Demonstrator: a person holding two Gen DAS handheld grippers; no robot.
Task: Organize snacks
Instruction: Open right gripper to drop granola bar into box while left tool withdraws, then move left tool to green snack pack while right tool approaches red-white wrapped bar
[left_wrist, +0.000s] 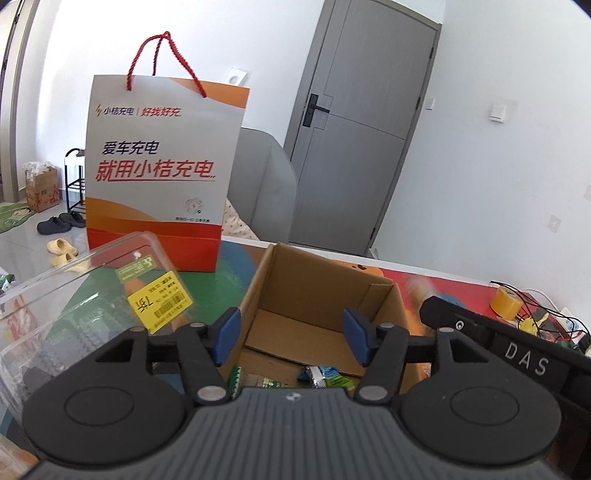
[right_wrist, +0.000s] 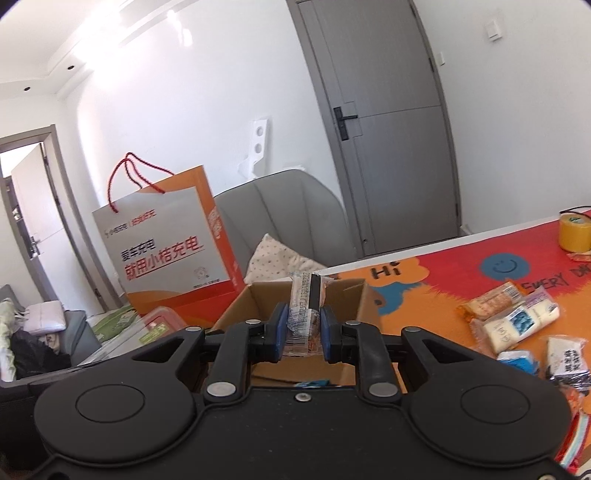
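An open cardboard box (left_wrist: 317, 295) stands on the table with a few wrapped snacks (left_wrist: 317, 374) at its near end. My left gripper (left_wrist: 291, 338) is open and empty, just above the box's near side. My right gripper (right_wrist: 302, 328) is shut on a clear-wrapped snack bar (right_wrist: 306, 310) and holds it upright over the same box (right_wrist: 347, 295). Several more wrapped snacks (right_wrist: 517, 321) lie on the table to the right. The right gripper's black body (left_wrist: 517, 343) shows at the right of the left wrist view.
An orange and white paper bag (left_wrist: 162, 173) stands behind the box. A clear plastic container (left_wrist: 74, 314) with a yellow price label sits left of the box. A roll of yellow tape (right_wrist: 574, 230) and wires are at the table's far right. A grey chair (right_wrist: 280, 218) stands behind the table.
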